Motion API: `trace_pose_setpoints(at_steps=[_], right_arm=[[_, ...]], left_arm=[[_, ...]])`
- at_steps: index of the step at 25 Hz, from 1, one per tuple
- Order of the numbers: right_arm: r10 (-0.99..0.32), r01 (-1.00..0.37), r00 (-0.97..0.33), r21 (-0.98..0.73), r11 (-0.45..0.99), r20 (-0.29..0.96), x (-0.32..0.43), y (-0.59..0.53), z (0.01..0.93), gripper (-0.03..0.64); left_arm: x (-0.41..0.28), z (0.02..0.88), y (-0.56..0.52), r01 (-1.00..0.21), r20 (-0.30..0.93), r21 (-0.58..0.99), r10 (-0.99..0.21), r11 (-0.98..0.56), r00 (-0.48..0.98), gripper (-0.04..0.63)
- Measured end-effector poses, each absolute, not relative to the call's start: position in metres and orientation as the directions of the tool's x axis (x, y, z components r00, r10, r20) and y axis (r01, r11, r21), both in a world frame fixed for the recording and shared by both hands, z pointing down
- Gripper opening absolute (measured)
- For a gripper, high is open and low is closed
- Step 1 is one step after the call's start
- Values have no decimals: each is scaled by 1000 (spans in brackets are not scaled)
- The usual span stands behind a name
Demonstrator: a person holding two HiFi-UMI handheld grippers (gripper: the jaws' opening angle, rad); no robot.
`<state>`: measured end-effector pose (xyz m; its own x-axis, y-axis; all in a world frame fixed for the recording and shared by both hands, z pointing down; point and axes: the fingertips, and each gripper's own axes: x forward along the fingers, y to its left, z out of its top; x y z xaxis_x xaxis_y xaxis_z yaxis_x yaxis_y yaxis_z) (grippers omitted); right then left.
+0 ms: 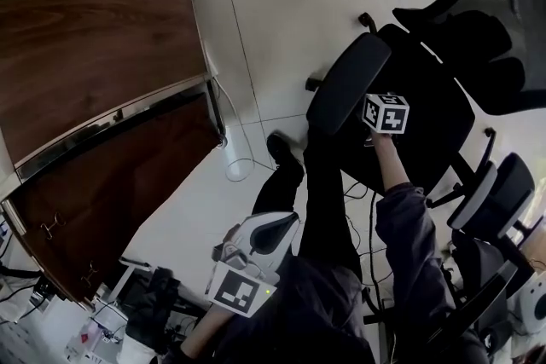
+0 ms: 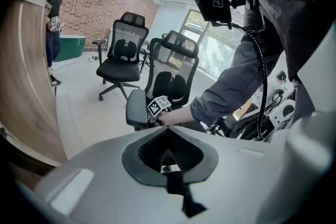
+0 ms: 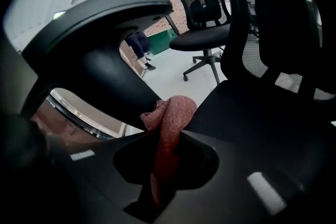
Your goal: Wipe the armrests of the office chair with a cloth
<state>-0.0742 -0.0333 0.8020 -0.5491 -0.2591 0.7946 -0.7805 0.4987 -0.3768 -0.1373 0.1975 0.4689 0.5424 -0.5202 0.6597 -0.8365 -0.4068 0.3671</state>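
Seen from my head view, the desk [image 1: 94, 55] fills the left side. The office chair [image 1: 478, 38] stands ahead and to the right, with its armrest [image 1: 348, 85] on the side nearer the desk. My right gripper [image 1: 386, 115] sits just right of that armrest, over the seat [image 1: 435, 124]. In the right gripper view the cloth [image 3: 170, 113] lies between the jaws, below the armrest; I cannot tell whether they touch. My left gripper [image 1: 256, 247] is low, near my body. A second chair [image 1: 499, 200] stands right of the first.

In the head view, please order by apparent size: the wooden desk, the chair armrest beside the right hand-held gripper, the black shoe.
1. wooden desk, clearly largest.
2. armrest.
3. black shoe, smallest, though farther from the camera.
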Motion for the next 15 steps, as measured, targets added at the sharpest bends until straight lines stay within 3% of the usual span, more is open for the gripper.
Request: trace_pose_setpoints(at_steps=[8,15], right_arm=[[-309,-713,-666,-456,533,679,-74,-15,719,57],[-335,-712,-675,-462,529,657,-60,-3,684,57]], left_arm=[[-140,453,188,-834,632,349,-551,-427,546,15],[-144,444,183,-835,616,343,-568,-430,546,15]])
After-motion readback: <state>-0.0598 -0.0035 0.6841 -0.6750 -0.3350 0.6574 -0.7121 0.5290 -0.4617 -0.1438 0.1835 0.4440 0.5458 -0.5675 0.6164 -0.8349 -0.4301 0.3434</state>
